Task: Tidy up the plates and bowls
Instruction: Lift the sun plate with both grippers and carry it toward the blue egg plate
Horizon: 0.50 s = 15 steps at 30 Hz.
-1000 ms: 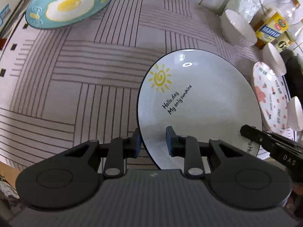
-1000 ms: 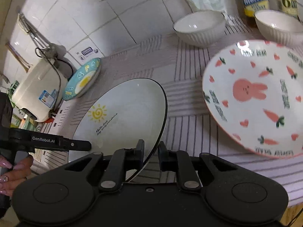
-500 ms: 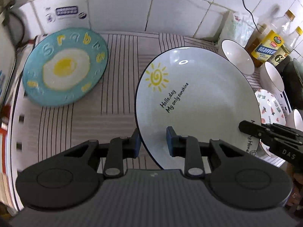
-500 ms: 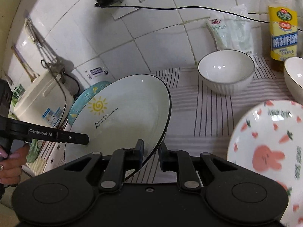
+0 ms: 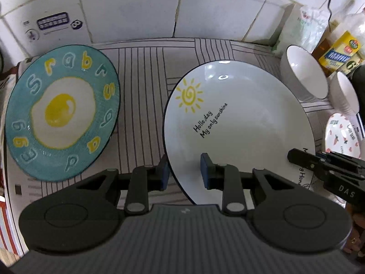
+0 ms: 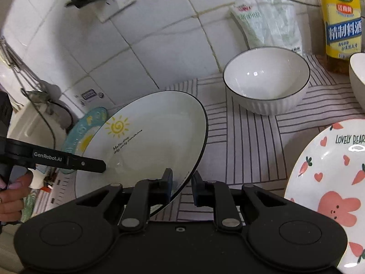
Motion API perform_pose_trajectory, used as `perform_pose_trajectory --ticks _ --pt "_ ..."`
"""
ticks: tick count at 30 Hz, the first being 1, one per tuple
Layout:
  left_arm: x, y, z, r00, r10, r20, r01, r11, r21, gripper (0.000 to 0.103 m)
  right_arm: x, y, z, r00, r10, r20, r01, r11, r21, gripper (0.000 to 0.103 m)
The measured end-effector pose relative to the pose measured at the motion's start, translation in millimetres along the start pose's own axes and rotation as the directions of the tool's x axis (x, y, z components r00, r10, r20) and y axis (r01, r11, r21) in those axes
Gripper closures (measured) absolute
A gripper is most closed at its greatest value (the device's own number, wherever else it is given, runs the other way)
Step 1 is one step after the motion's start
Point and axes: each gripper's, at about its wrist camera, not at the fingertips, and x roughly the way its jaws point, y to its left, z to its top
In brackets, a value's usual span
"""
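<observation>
A white plate with a yellow sun and black writing [image 5: 239,118] [image 6: 155,141] hangs tilted above the striped cloth [image 5: 146,73], held from both sides. My left gripper [image 5: 184,172] is shut on its left rim, one pad under it and one on its inner face. My right gripper [image 6: 182,183] is shut on the opposite rim. A teal plate with a fried-egg picture [image 5: 61,111] lies on the cloth just left of the held plate. A bunny-and-carrot plate [image 6: 330,182] lies to the right. Two white ribbed bowls [image 6: 267,80] [image 6: 358,80] stand near the wall.
The tiled wall [image 5: 136,11] rises right behind the cloth. A cooking-wine bottle [image 6: 342,22] and a plastic bag [image 6: 269,22] stand at the back right. A white appliance [image 6: 25,123] with cables sits at the far left. A hand [image 6: 11,196] holds the left gripper's handle.
Both grippers have carried the sun plate across the cloth toward the wall. The teal plate and the wall now look much nearer, and the bunny plate has slid away to the right.
</observation>
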Motion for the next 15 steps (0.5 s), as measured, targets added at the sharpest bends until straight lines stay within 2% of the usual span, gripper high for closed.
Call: perform_pose_trajectory --ticks 4,7,9,13,15 --pt "14 5 8 0.999 0.013 -0.039 -0.014 0.999 -0.032 0.077 15 1 1 1.000 -0.016 -0.019 0.017 1.000 0.017 0.080" --pt "11 2 11 0.998 0.055 0.011 -0.055 0.997 -0.052 0.077 19 8 4 1.000 -0.024 -0.007 0.024 1.000 0.015 0.076" --pt "12 0 13 0.997 0.075 0.017 -0.074 0.996 -0.045 0.077 21 9 6 1.000 -0.027 -0.004 0.027 1.000 0.009 0.076" --pt "24 6 12 0.998 0.022 -0.051 -0.027 0.995 -0.094 0.077 27 5 7 0.997 -0.074 -0.026 0.074 0.997 0.008 0.076" --pt "29 5 9 0.997 0.030 -0.075 -0.038 0.994 -0.106 0.075 27 7 7 0.995 -0.095 -0.038 0.095 0.995 -0.010 0.073"
